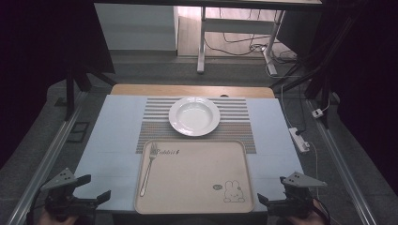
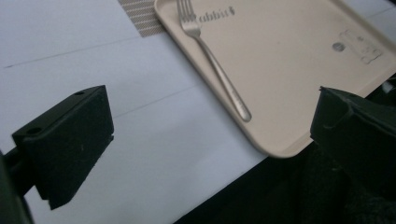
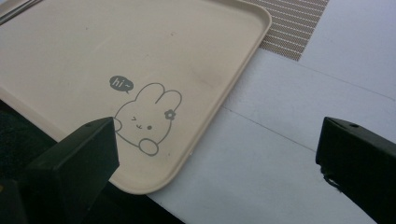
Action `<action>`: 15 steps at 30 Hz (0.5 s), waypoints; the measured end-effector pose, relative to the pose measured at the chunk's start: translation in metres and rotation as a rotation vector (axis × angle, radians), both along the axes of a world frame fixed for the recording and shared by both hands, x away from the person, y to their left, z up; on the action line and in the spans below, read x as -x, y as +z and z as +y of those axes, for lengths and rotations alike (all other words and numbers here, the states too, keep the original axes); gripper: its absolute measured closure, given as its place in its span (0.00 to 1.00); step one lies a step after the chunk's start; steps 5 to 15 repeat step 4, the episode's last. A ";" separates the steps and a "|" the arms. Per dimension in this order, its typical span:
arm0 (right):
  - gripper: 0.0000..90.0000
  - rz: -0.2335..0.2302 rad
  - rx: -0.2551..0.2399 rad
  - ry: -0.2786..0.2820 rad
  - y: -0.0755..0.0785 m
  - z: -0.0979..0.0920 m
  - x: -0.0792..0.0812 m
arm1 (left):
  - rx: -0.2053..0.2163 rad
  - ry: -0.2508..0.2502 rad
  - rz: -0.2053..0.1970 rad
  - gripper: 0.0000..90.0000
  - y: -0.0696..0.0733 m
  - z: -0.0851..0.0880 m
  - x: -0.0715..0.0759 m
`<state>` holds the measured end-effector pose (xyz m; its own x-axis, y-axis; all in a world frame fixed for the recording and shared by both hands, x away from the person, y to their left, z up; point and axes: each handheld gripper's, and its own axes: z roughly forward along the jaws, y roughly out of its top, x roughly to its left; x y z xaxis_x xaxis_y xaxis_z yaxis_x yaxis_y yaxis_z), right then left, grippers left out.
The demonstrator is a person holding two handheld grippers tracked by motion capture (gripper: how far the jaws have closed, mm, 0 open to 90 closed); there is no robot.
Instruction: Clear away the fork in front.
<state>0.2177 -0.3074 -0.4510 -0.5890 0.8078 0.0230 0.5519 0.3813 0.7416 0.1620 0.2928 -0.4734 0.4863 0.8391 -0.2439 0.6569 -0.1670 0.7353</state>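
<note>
Nearest me, both tongs hang at the worktop's (image 1: 112,140) front edge: my left tongs (image 1: 94,188) stand wide with nothing between them, and my right tongs (image 1: 268,200) gape wide and empty too. Between them lies the beige tray (image 1: 197,187), the fork (image 1: 148,168) resting along its left side. Beyond it, a white plate (image 1: 194,116) sits on the striped mat (image 1: 239,126).

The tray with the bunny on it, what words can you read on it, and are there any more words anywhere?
"hi~" stands in the small dark speech bubble beside the bunny drawing on the tray.
"Rabbit" stands printed near the tray's far edge, next to the fork; the letters are small, so the reading is likely rather than sure.
No other text is readable.
</note>
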 end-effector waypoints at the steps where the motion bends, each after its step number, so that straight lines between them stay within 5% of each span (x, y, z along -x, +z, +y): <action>1: 0.00 0.003 -0.002 -0.001 0.000 0.000 0.000 | -0.009 -0.002 0.005 0.00 0.000 -0.001 0.000; 15: 0.00 0.007 0.000 0.004 -0.001 0.000 -0.001 | -0.014 -0.006 0.006 0.00 0.001 -0.002 -0.001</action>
